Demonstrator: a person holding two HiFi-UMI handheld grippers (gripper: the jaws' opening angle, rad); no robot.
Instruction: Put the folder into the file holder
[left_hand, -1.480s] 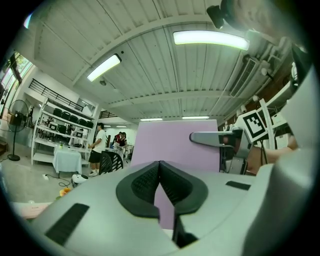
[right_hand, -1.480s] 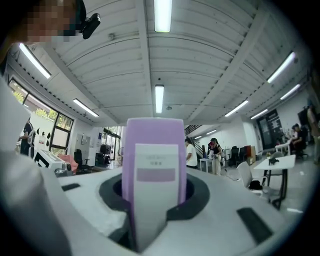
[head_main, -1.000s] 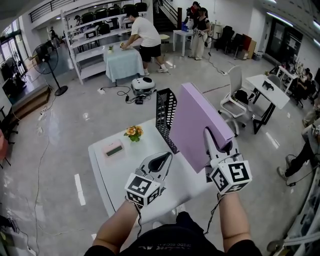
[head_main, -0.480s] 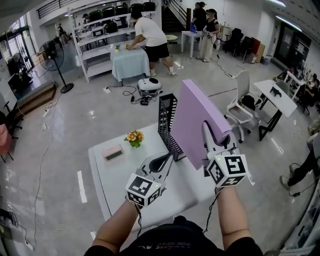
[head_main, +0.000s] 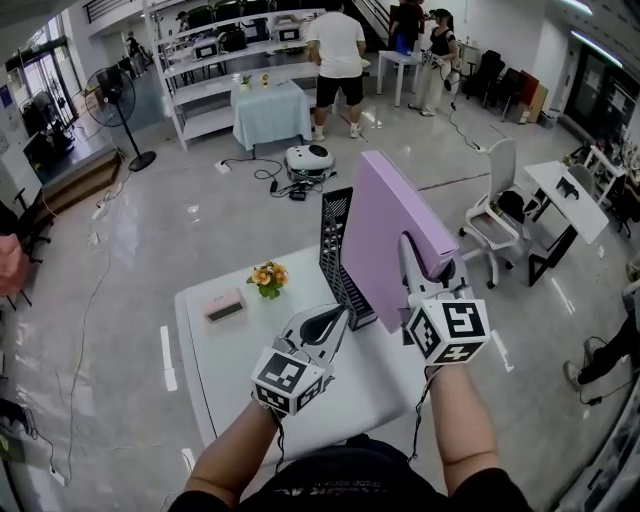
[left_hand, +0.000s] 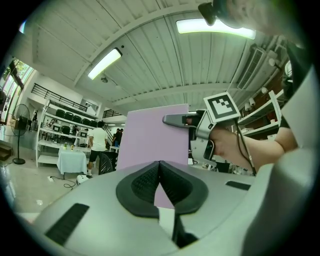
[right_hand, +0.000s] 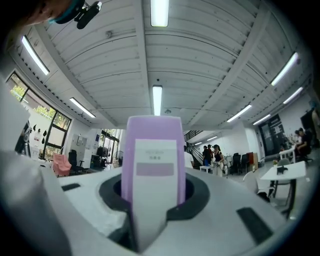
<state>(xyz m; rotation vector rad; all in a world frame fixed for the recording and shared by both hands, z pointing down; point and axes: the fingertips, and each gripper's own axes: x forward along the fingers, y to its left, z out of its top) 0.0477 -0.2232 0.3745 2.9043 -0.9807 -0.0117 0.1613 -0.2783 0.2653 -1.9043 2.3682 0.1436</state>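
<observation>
right gripper (right_hand: 152, 167): jaws partly spread and clamped on the spine of the lilac folder (right_hand: 152, 137). the spine fills the gap between the pads, and its white label (right_hand: 154, 160) faces the camera of the right gripper view. in the head view the right gripper (head_main: 408, 255) grips the near edge of the folder (head_main: 385, 235), with the marker cube toward the person.

left gripper (left_hand: 160, 169): jaws pressed together, nothing between them. in the head view the left gripper (head_main: 335, 318) hangs over the table (head_main: 225, 365), its tips near the close end of the file holder (head_main: 332, 240).

folder: held off the table, standing on edge and leaning with its top away from the file holder. it is just to the right of the holder. its lower corner overlaps the holder's base in the head view; contact cannot be confirmed. the folder is not in a slot.

file holder: black mesh, upright, at the far right part of the white table.

other items on the table: a small bunch of flowers (head_main: 267, 272) left of the holder, and a flat pink box (head_main: 226, 304) nearer the left edge, both well apart from the grippers.
</observation>
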